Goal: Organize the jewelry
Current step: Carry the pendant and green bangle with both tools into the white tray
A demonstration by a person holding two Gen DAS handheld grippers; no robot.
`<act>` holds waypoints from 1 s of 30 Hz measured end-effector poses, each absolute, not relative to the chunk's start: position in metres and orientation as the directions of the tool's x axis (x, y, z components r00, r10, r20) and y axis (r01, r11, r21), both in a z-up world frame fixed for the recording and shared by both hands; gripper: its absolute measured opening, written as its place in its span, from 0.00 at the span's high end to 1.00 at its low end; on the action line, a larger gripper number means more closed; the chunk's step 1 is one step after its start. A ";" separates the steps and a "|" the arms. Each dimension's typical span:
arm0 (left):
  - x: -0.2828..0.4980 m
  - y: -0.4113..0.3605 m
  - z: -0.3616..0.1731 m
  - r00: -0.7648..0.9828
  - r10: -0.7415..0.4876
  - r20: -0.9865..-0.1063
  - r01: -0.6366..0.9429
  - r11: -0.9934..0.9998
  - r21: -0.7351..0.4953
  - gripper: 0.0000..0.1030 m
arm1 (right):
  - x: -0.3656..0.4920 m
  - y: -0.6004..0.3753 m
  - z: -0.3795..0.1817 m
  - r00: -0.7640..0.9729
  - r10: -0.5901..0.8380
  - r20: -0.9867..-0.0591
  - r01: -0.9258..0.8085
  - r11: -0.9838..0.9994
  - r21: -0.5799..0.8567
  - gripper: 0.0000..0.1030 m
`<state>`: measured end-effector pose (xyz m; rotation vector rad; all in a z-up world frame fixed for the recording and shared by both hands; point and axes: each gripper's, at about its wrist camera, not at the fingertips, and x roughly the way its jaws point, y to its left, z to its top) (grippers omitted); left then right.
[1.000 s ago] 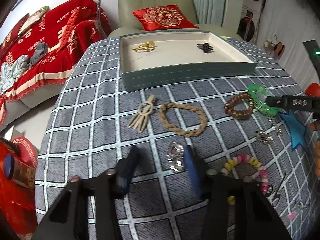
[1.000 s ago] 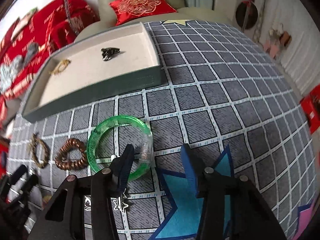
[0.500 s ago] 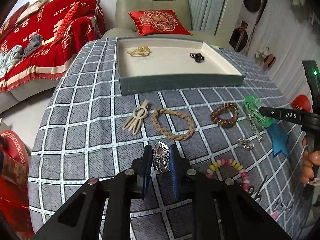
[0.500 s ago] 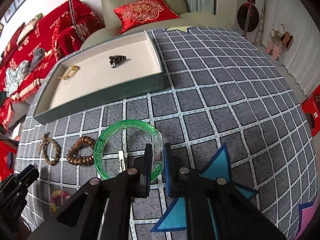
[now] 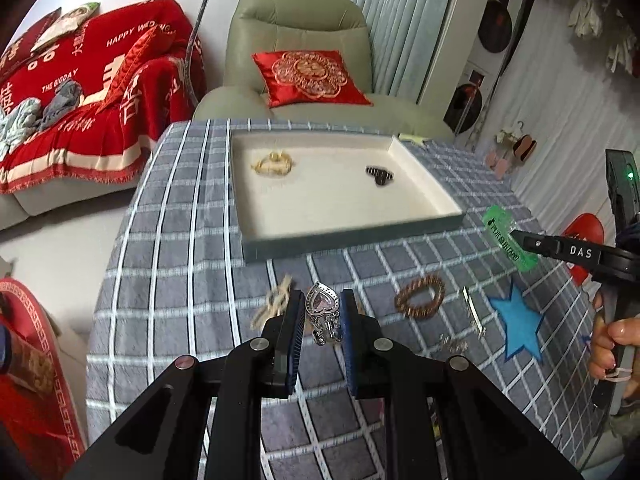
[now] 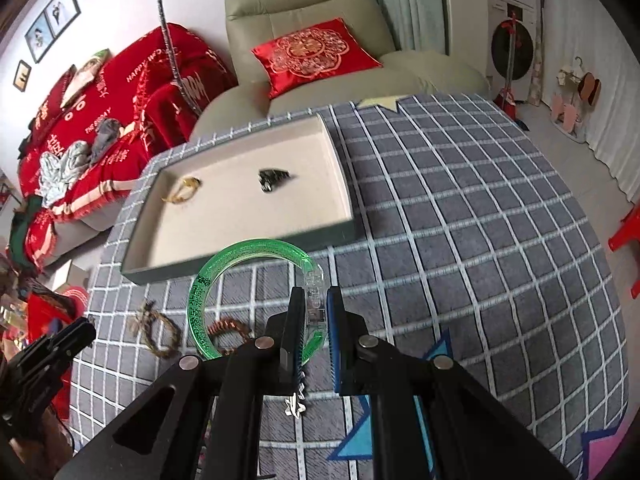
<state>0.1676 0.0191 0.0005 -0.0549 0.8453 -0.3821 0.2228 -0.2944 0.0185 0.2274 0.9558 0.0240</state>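
Silver heart pendant [image 5: 322,307] is pinched by the left hand-held gripper [image 5: 320,312]; the right hand-held gripper [image 6: 314,312] clamps the green bangle [image 6: 248,252].

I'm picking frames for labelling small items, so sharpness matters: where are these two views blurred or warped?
Left wrist view: the heart pendant between the jaws is sharp, the beige knot on the cloth is motion-smeared, and grid lines bow with fisheye. Right wrist view: the green bangle is crisp, the tray front edge slightly smeared, corners darkened.
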 end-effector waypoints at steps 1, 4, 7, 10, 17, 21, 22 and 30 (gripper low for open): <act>0.173 0.018 0.006 0.606 -0.349 -0.715 0.313 0.931 -0.189 0.67 | 0.228 -0.294 0.022 0.580 0.118 -0.806 0.074 0.978 0.196 0.88; 0.190 0.017 0.020 0.624 -0.343 -0.702 0.316 0.933 -0.176 0.67 | 0.247 -0.292 0.031 0.587 0.112 -0.802 0.055 0.983 0.178 0.88; 0.212 0.016 0.035 0.638 -0.347 -0.688 0.316 0.932 -0.177 0.67 | 0.266 -0.288 0.041 0.594 0.111 -0.797 0.036 0.986 0.165 0.88; 0.238 0.011 0.047 0.654 -0.338 -0.677 0.318 0.935 -0.159 0.67 | 0.292 -0.282 0.046 0.590 0.114 -0.799 0.017 0.988 0.154 0.88; 0.294 -0.005 0.040 0.646 -0.306 -0.699 0.306 0.943 -0.130 0.67 | 0.346 -0.266 0.031 0.567 0.112 -0.816 -0.004 0.991 0.133 0.88; 0.320 -0.014 0.020 0.621 -0.289 -0.728 0.288 0.949 -0.131 0.67 | 0.374 -0.258 0.008 0.541 0.106 -0.835 0.000 0.992 0.125 0.88; 0.325 -0.016 0.014 0.615 -0.285 -0.735 0.281 0.950 -0.134 0.67 | 0.380 -0.257 0.001 0.533 0.100 -0.840 0.000 0.993 0.118 0.88; 0.353 -0.027 -0.021 0.574 -0.254 -0.778 0.254 0.959 -0.125 0.67 | 0.412 -0.254 -0.036 0.491 0.070 -0.868 0.019 0.996 0.091 0.88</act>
